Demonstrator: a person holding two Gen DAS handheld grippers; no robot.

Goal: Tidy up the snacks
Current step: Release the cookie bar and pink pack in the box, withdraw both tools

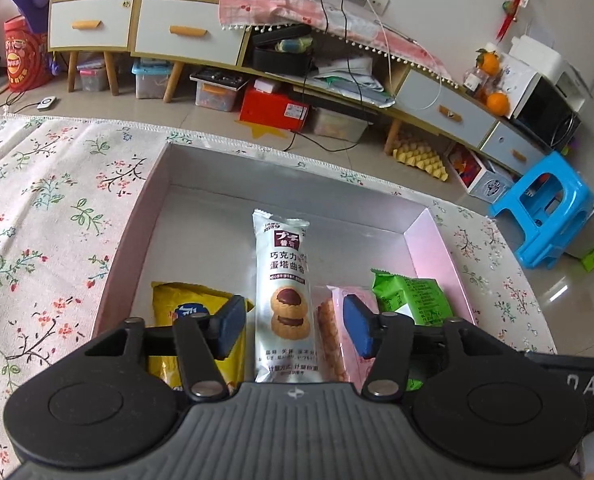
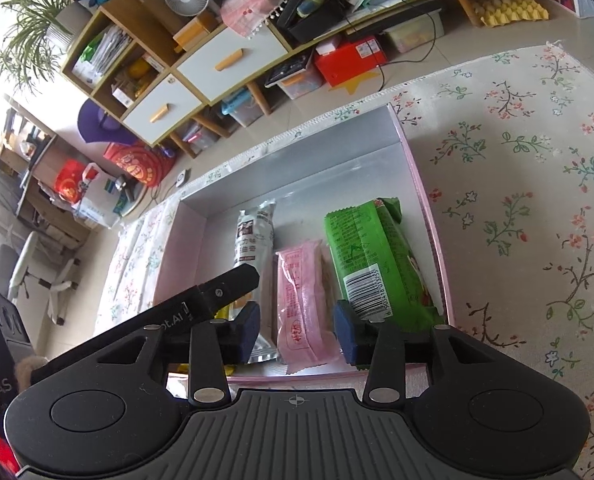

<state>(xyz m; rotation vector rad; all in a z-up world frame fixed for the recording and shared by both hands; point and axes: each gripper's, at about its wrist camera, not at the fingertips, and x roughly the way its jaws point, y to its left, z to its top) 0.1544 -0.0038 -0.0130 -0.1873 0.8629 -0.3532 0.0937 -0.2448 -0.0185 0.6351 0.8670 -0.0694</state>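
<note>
A shallow pink box (image 1: 133, 216) with a silver inside lies on the floral cloth. In it, side by side, lie a yellow packet (image 1: 177, 296), a long white cookie packet (image 1: 283, 264), a pink wafer packet (image 1: 329, 320) and a green packet (image 1: 409, 296). My left gripper (image 1: 295, 328) hangs open over the near end of the white packet, with a gap at each pad. My right gripper (image 2: 297, 330) is open astride the near end of the pink wafer packet (image 2: 301, 284), which rests on the box floor. The green packet (image 2: 369, 252) lies to its right and the white packet (image 2: 255, 232) to its left.
The floral tablecloth (image 1: 45, 208) spreads to the left and right of the box (image 2: 429, 208). The far half of the box floor is bare. Beyond the table's far edge are low cabinets (image 1: 185, 28), storage bins and a blue stool (image 1: 545, 208). The left tool's black body (image 2: 201, 300) crosses the right wrist view.
</note>
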